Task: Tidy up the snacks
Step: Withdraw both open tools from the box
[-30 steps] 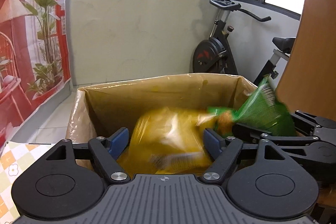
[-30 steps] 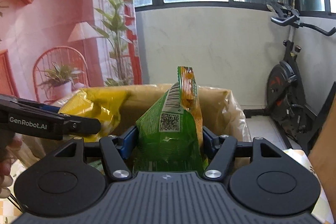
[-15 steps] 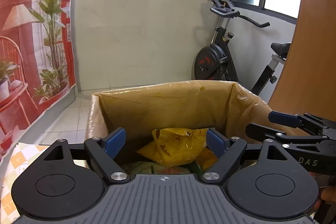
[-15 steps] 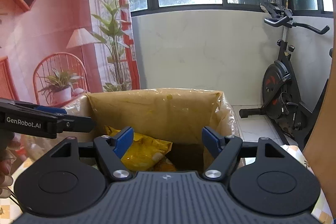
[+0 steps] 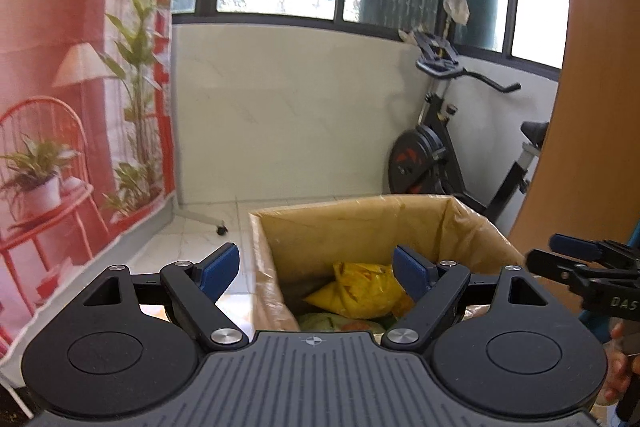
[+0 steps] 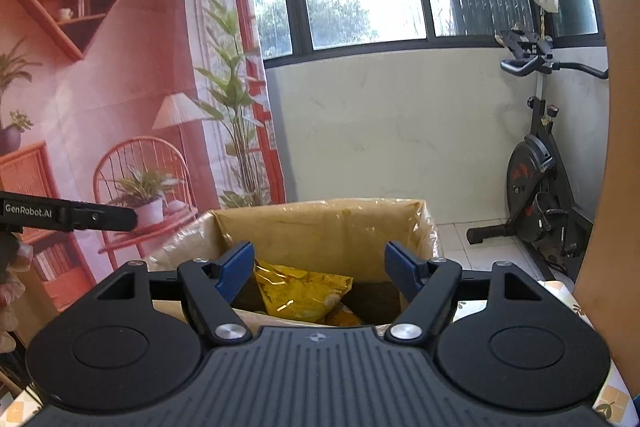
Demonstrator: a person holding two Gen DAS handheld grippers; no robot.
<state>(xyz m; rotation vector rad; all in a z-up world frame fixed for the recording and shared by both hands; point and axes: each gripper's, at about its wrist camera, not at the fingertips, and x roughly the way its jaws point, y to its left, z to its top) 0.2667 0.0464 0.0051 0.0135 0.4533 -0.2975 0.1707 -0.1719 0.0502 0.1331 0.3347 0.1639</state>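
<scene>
snacks (image 5: 362, 291) dropped in box (image 5: 360, 223), both tools now empty

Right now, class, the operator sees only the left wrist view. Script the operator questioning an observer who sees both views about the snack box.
Operator: Is the right tool holding anything?
Observer: No. The right tool has just been opening; its jaws stand open with nothing between them.
Operator: Any room left in the box?
Observer: It seems so. A dark gap shows inside the box, right of the yellow bag.
Operator: What lies beside the box?
Observer: A patterned cloth, on its right.
</scene>
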